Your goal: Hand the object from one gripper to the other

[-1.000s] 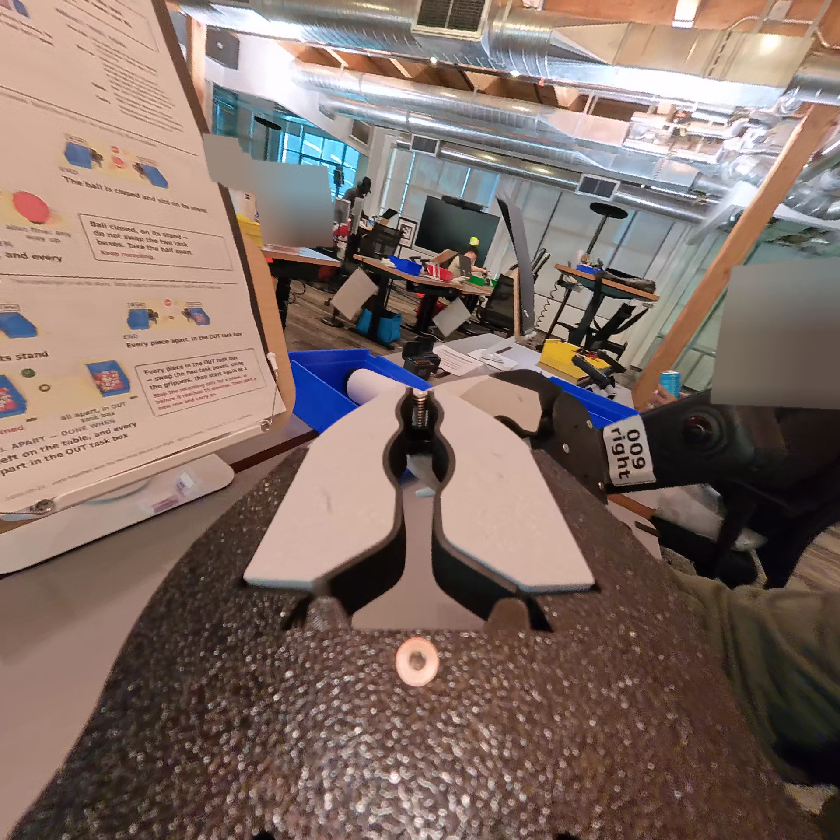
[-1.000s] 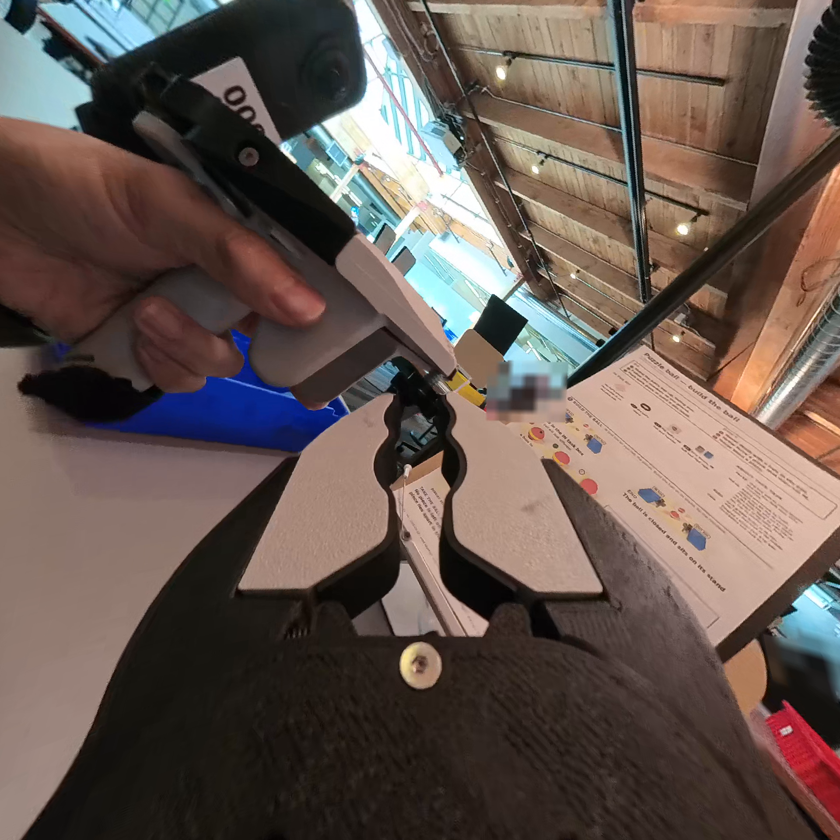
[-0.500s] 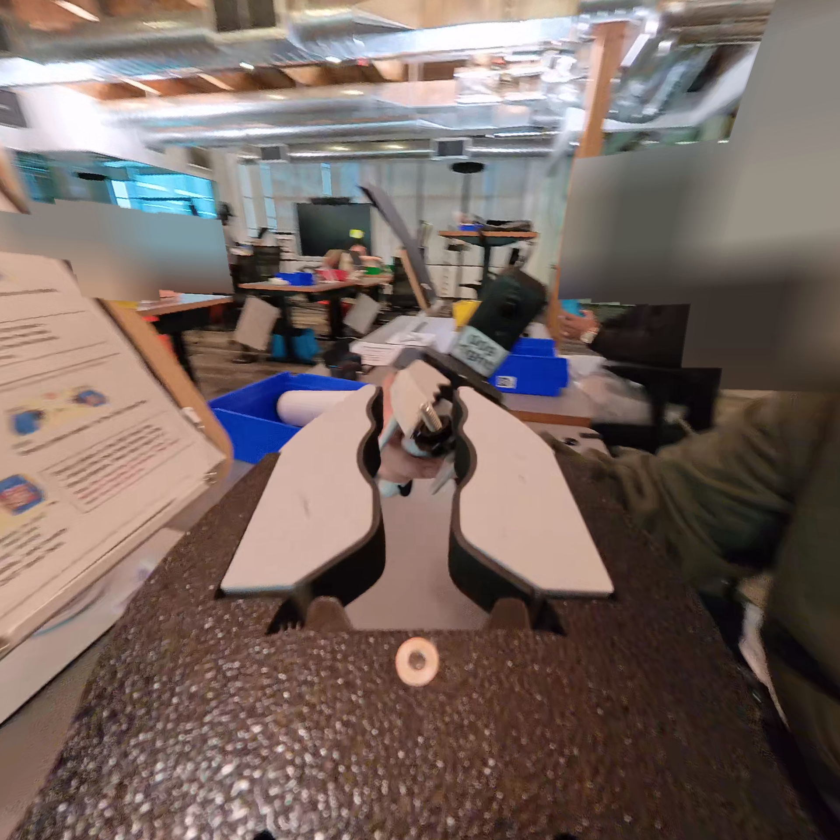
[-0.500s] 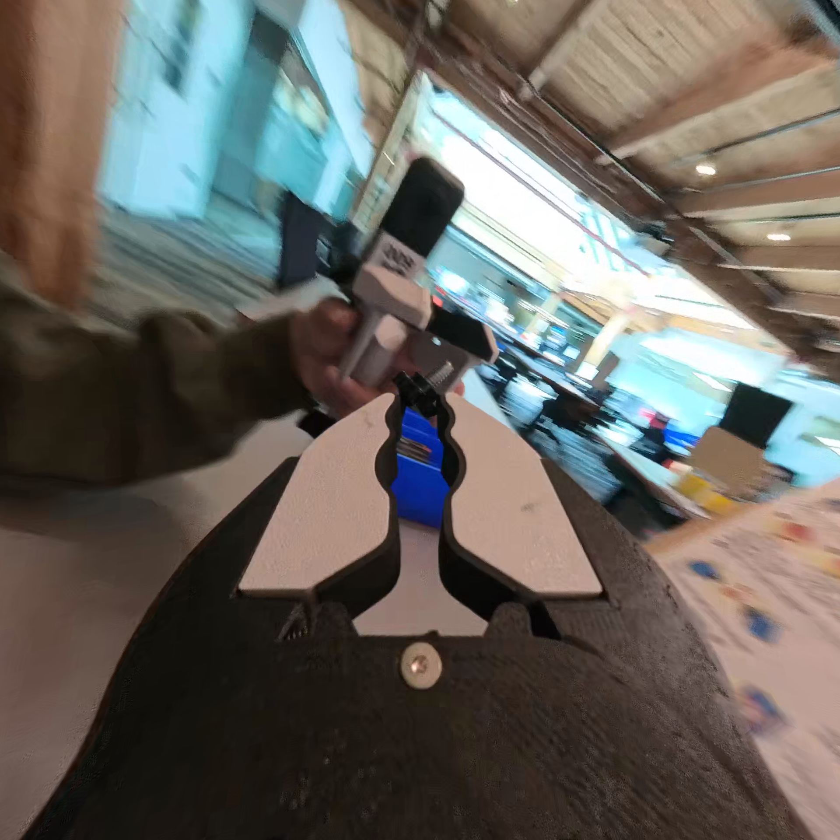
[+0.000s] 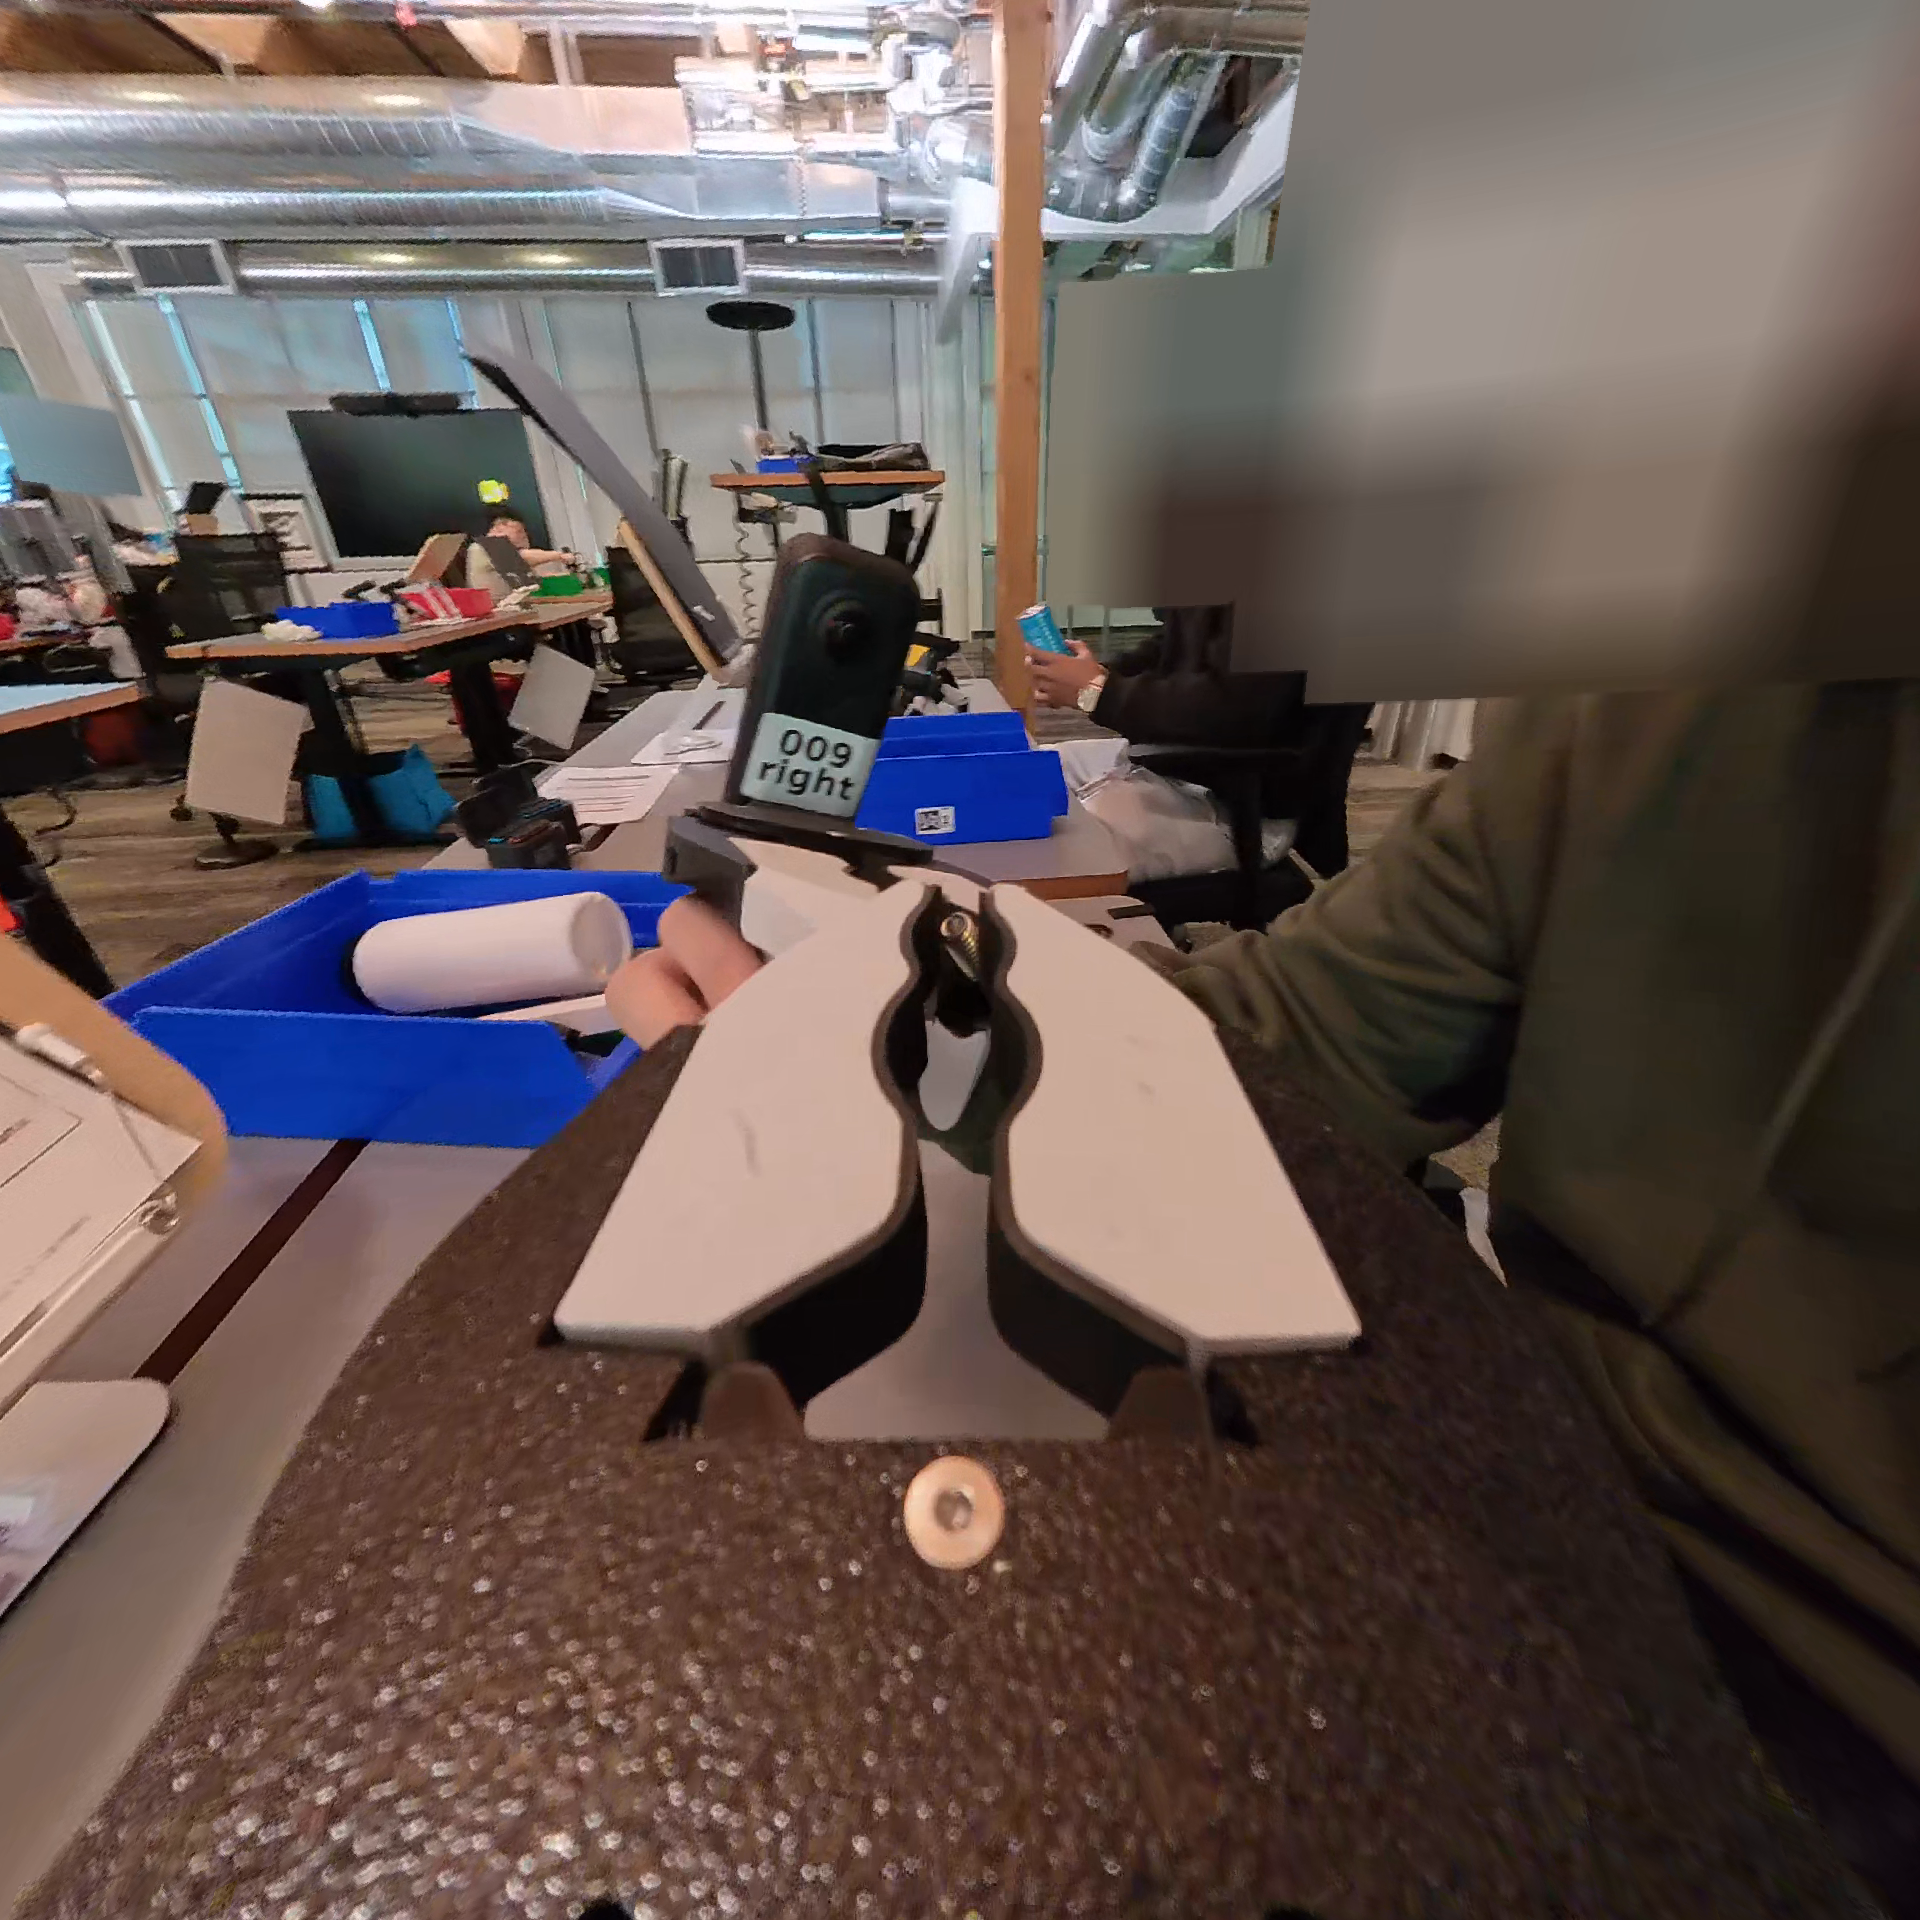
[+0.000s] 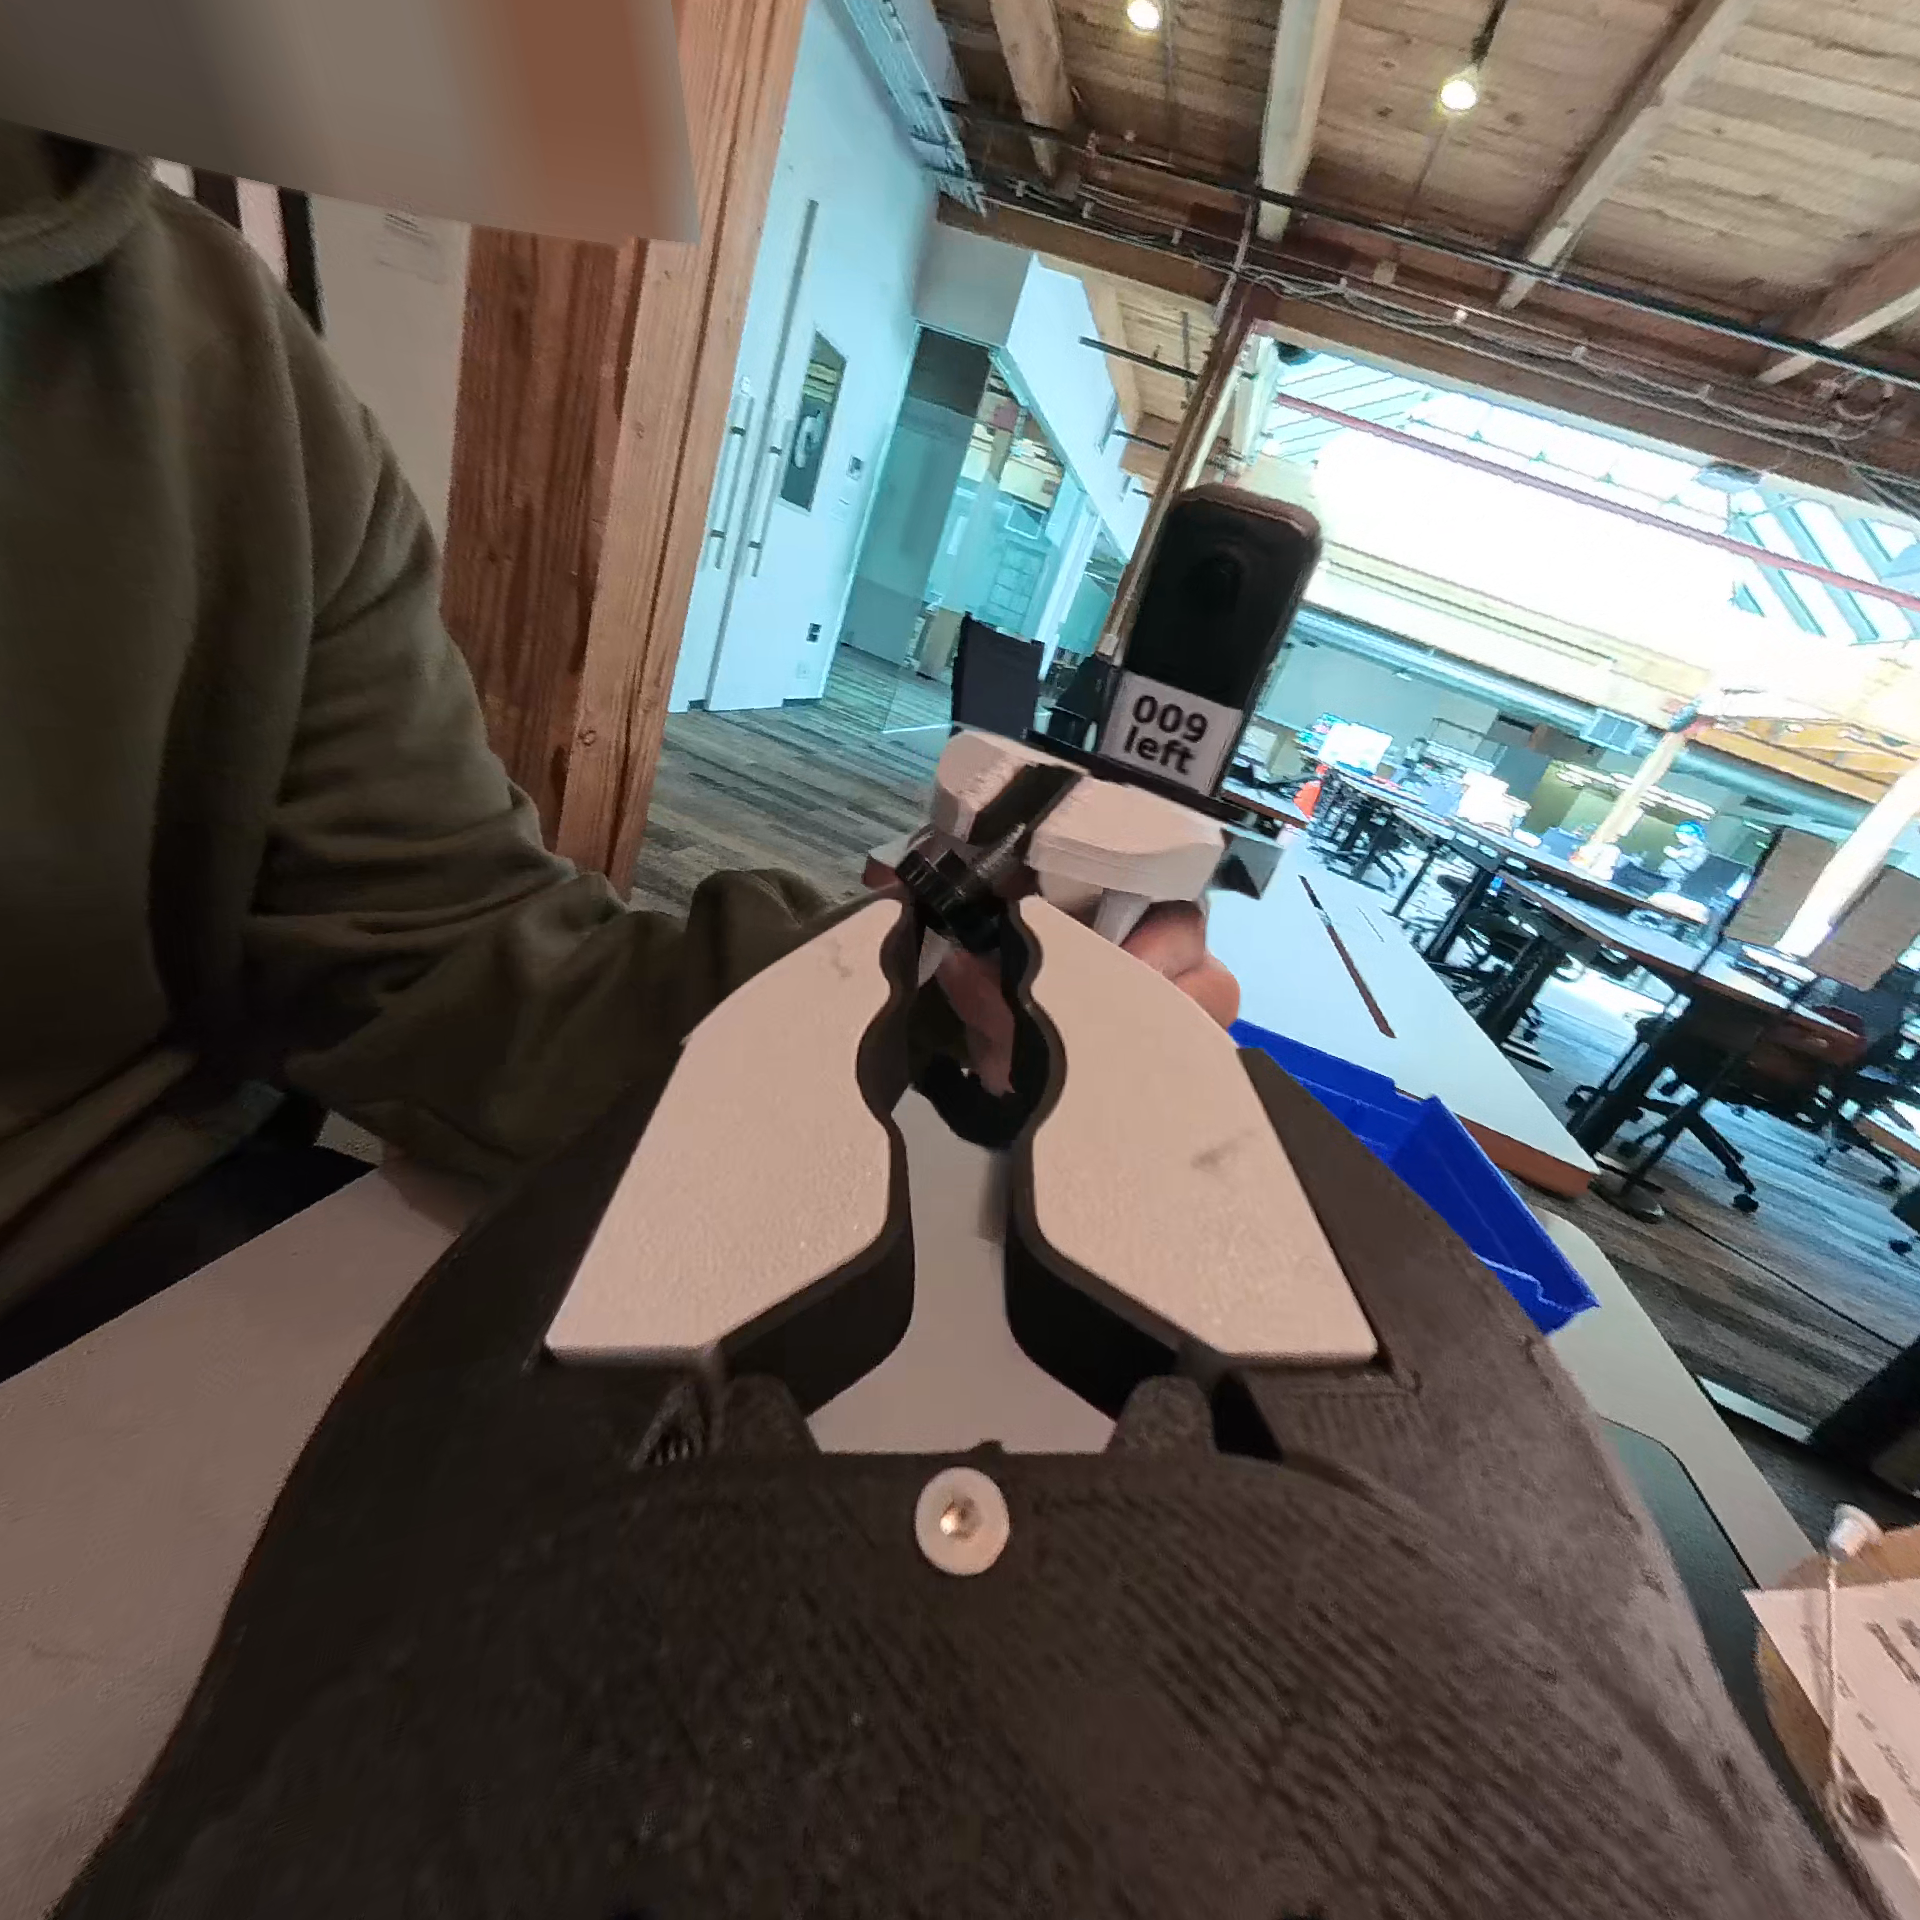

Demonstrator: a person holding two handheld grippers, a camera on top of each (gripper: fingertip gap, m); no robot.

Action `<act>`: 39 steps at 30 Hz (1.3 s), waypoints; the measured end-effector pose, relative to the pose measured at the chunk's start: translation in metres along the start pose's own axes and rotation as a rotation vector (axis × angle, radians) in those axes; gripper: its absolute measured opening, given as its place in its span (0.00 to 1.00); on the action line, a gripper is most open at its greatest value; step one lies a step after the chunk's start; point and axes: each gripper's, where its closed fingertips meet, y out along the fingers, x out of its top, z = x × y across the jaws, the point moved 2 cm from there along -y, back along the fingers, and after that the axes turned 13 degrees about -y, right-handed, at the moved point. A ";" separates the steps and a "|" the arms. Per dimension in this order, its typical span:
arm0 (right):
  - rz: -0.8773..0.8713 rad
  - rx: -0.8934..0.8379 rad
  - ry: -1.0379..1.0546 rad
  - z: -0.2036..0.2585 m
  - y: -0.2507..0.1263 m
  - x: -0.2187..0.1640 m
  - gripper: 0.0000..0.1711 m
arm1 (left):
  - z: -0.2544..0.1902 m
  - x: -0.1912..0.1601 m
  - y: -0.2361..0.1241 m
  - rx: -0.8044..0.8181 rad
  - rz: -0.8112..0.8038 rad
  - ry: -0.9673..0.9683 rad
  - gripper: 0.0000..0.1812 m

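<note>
The object is a small bolt with a silver threaded shaft (image 5: 957, 932) and a black knob head (image 6: 938, 896). My left gripper (image 5: 953, 914) is shut on the threaded shaft at its fingertips. My right gripper (image 6: 951, 920) is shut on the black knob end. The two grippers meet tip to tip above the table, each held in a hand. The left gripper shows in the right wrist view (image 6: 1003, 847), with the shaft running into its white fingers (image 6: 1101, 842). The right gripper's body and camera (image 5: 831, 665) show in the left wrist view, partly behind my left finger.
A blue bin (image 5: 343, 1044) holding a white roll (image 5: 488, 951) stands on the grey table (image 5: 436, 1195) to the left. A paper instruction board (image 5: 73, 1143) stands at the far left. The person's olive sleeve (image 5: 1403, 987) is at the right. A blue bin (image 6: 1455, 1174) lies to the right.
Both grippers have swung round together, away from the instruction board and toward the person. The bolt has stayed gripped between both sets of fingertips.
</note>
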 end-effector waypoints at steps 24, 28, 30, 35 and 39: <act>0.616 -0.846 -0.655 -0.074 -0.015 -0.032 0.13 | 0.077 0.027 -0.017 0.773 -0.265 -0.186 0.03; 0.603 -0.820 -0.579 -0.075 -0.016 -0.034 0.13 | 0.079 0.026 -0.018 0.787 -0.263 -0.184 0.03; 0.587 -0.800 -0.543 -0.075 -0.018 -0.033 0.13 | 0.078 0.026 -0.017 0.768 -0.264 -0.185 0.03; 0.329 -0.595 -0.256 -0.064 -0.014 -0.022 0.13 | 0.059 0.028 -0.015 0.571 -0.206 -0.087 0.04; 0.013 -0.279 0.081 -0.041 -0.015 -0.005 0.13 | 0.034 0.022 -0.016 0.320 -0.140 -0.091 0.06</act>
